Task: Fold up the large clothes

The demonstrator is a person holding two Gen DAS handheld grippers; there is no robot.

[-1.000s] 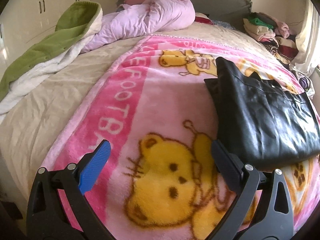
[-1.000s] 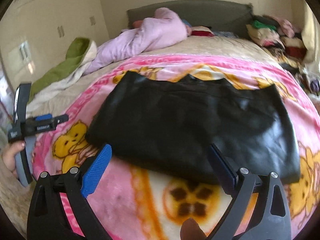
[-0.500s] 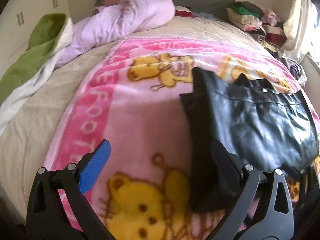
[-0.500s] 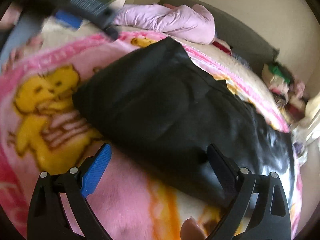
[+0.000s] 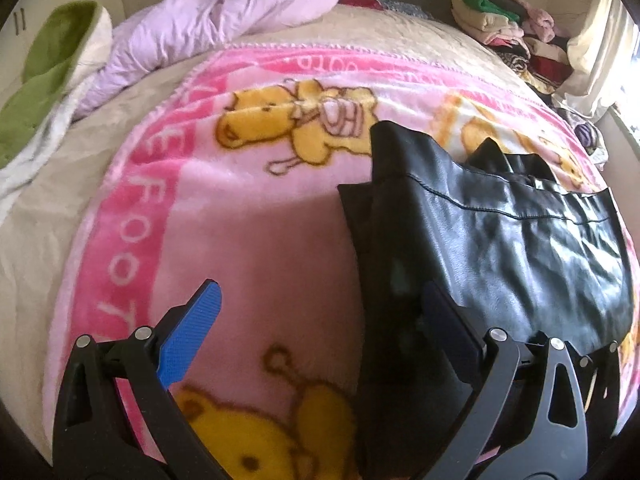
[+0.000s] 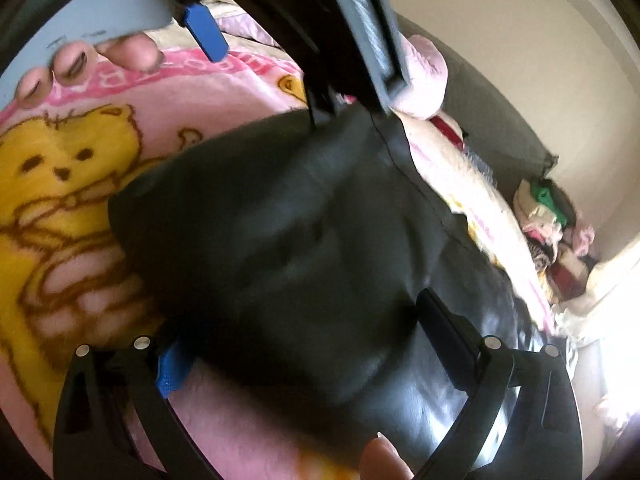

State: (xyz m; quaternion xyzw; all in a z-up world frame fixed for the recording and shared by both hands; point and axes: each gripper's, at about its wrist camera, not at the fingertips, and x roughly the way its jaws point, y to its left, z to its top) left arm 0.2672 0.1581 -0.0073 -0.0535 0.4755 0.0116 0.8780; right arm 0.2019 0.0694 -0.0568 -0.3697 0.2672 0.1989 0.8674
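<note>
Pink blanket (image 5: 248,240) under black garment (image 5: 520,248)

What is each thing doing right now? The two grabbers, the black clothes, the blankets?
left gripper: open, holding nothing, its right finger against the black garment's edge.
right gripper: open, the garment's near edge between its fingers.
black garment: folded, lying on the pink blanket.
pink blanket: spread flat on the bed.
lilac duvet: bunched up near the headboard.
green blanket: crumpled at the bed's side.
clothes pile: stacked.
</note>
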